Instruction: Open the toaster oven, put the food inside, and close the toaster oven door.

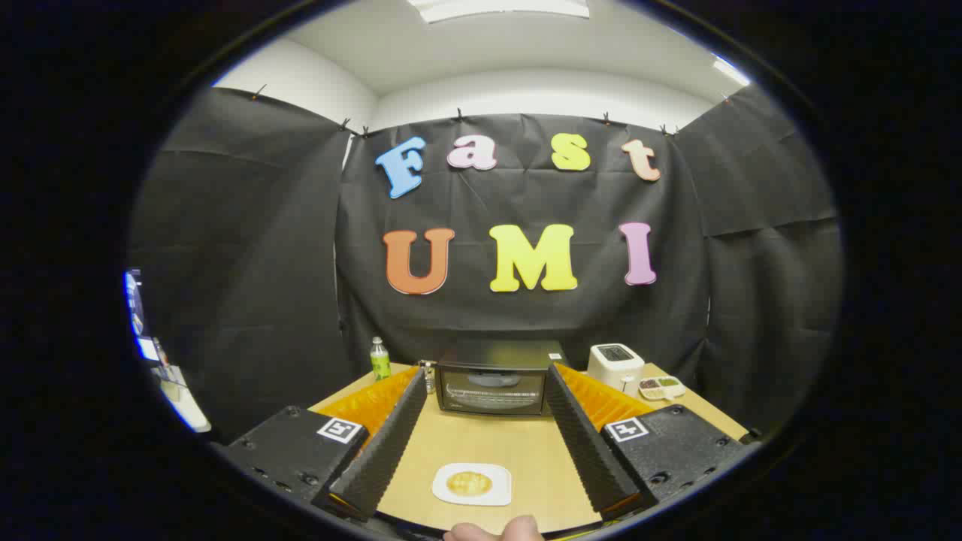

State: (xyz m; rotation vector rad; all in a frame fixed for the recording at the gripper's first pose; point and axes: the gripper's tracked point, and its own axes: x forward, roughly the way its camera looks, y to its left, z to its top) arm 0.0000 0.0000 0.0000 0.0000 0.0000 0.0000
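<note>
Claw: the gripper (485, 391) has its two black ridged fingers (387, 443) spread wide apart, nothing between the pads, hanging above the near end of the table.
Oven: black boxy toaster oven with a glass front (494, 385) sits at the far end of the light wooden table (481, 451), straight ahead and beyond the fingertips. Door looks shut, so step one isn't done yet imo.
Oven facing: glass door points right back at the gripper, long side runs left to right across the table.
Oven handling: my guess is the door is stiff and hinged, and the box could scoot if you yank. I'd hook the top edge of the door, though I can't really make out a handle from here.
Food: round golden flat thing (469, 483) on a white rounded-square plate (445, 487), near end of the table, down between the fingers.
Food handling: probably light and a bit crumbly, no long axis really. Pinch it gently by the edges, or take the plate's rim.
Other stuff: green bottle (380, 359) left of the oven, white toaster (615, 365) and a small divided dish (661, 388) off to its right.
</note>
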